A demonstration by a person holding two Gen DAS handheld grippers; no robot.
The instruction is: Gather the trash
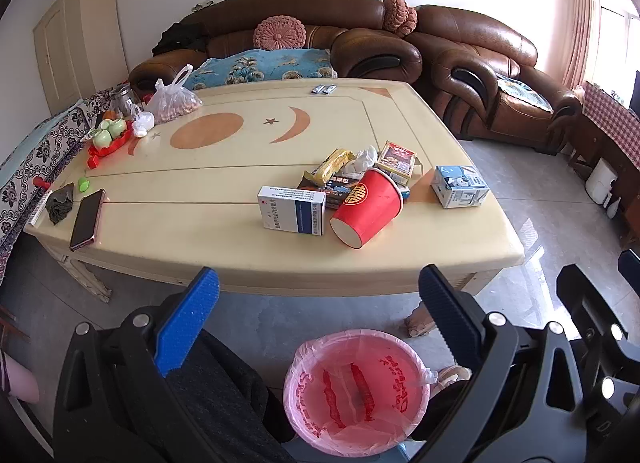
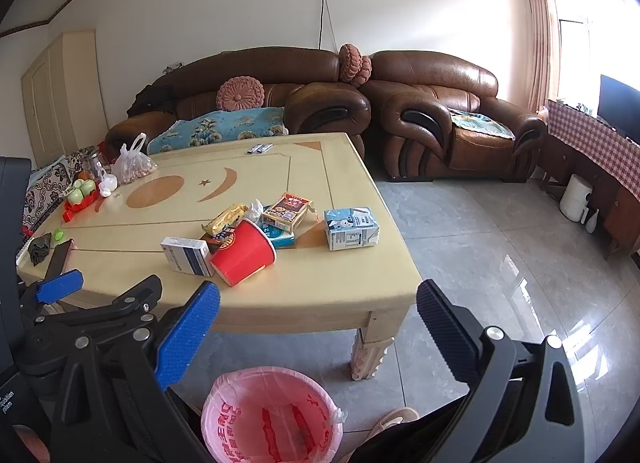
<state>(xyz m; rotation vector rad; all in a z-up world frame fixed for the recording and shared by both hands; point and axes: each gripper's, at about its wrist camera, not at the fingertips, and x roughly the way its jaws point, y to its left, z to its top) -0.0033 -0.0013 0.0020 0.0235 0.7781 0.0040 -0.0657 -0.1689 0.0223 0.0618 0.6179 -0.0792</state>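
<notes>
Two hand-held grippers, both tilted downward, ribbed blue pads spread wide, nothing between: left hand-held gripper (image 1: 319,295), right hand-held gripper (image 2: 318,309). Glossy cream counter (image 1: 280,263) with inlaid moon and star. Near its front right, a litter cluster: red paper cup (image 1: 366,209) tipped on its side, white-and-blue medicine box (image 1: 294,210) touching it, yellow crinkled snack wrapper (image 1: 334,163), crumpled tissue (image 1: 362,161), card box (image 1: 396,159). Blue-and-white milk carton (image 1: 460,186) lying just apart. Below, on grey floor tiles, round bin lined with a pink plastic bag (image 1: 356,391).
</notes>
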